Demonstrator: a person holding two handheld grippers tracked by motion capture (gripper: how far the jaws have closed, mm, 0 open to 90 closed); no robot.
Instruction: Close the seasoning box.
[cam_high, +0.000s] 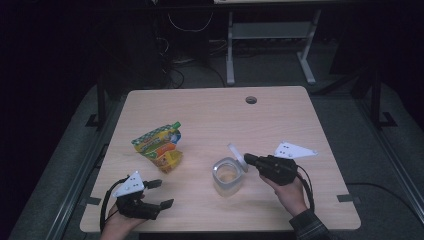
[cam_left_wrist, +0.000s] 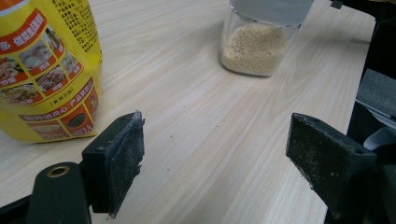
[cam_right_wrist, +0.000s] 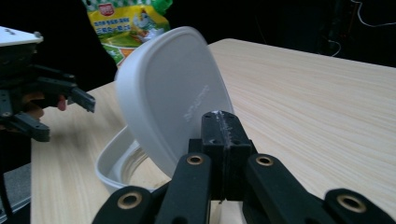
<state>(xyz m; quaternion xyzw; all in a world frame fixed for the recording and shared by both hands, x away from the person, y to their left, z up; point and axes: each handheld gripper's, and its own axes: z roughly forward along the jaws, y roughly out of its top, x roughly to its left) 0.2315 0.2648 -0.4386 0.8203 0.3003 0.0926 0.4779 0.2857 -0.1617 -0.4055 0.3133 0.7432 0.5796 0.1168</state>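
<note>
A clear glass jar (cam_high: 227, 176) (cam_left_wrist: 259, 46) with pale granules in its bottom stands near the table's front middle. Its white hinged lid (cam_high: 236, 155) (cam_right_wrist: 173, 93) is tipped up, and my right gripper (cam_high: 247, 160) (cam_right_wrist: 223, 126) is shut on the lid's edge, coming in from the jar's right. The jar's rim (cam_right_wrist: 109, 170) shows below the lid. A yellow-green printed pouch (cam_high: 159, 145) (cam_left_wrist: 46, 70) (cam_right_wrist: 128, 25) stands left of the jar. My left gripper (cam_high: 161, 193) (cam_left_wrist: 215, 144) is at the front left, open, with only bare table between its jaws.
The wooden table (cam_high: 210, 115) has a round cable hole (cam_high: 251, 99) at the back. Beyond it stands another desk's white frame (cam_high: 230, 50) on a dark floor. The person's hands come in over the front edge.
</note>
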